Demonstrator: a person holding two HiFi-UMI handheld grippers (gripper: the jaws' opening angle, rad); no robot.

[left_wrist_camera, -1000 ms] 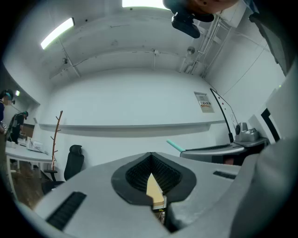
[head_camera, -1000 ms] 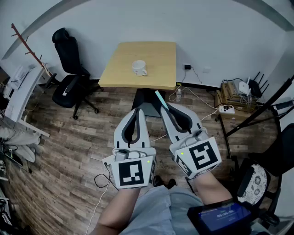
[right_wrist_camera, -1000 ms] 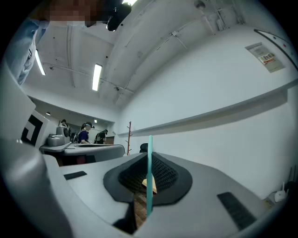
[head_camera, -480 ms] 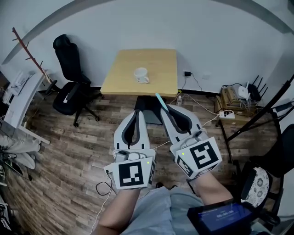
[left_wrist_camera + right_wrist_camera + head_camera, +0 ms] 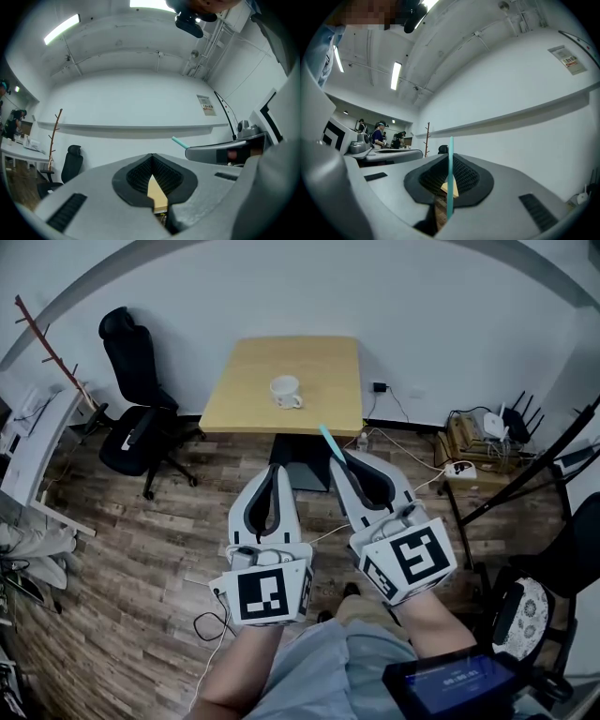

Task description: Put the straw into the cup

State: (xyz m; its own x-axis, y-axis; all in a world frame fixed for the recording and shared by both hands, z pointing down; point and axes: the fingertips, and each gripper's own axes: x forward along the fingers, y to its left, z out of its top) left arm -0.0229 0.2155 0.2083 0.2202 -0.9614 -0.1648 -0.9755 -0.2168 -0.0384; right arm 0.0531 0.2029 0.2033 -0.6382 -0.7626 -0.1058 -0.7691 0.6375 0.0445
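A white mug (image 5: 285,391) stands on the small wooden table (image 5: 319,362) against the far wall. Both grippers hang over the wood floor, well short of the table. My right gripper (image 5: 343,459) is shut on a teal straw (image 5: 328,440) that sticks out past its tips toward the table. In the right gripper view the straw (image 5: 450,180) stands upright between the jaws of that gripper (image 5: 449,164). My left gripper (image 5: 277,466) is shut with nothing in it; in the left gripper view (image 5: 153,161) a strip of table shows through the jaws, with the straw tip (image 5: 178,141) to the right.
A black office chair (image 5: 139,423) stands left of the table, with a coat rack (image 5: 52,348) and a white desk (image 5: 33,451) further left. Right of the table lie power strips and routers (image 5: 480,439), cables and a black stand (image 5: 530,470). A bottle (image 5: 363,438) sits by the table base.
The view has shifted a little and the table sits slightly lower in the frame than a second ago. Both grippers keep their pose, and the straw stays held in the right one.
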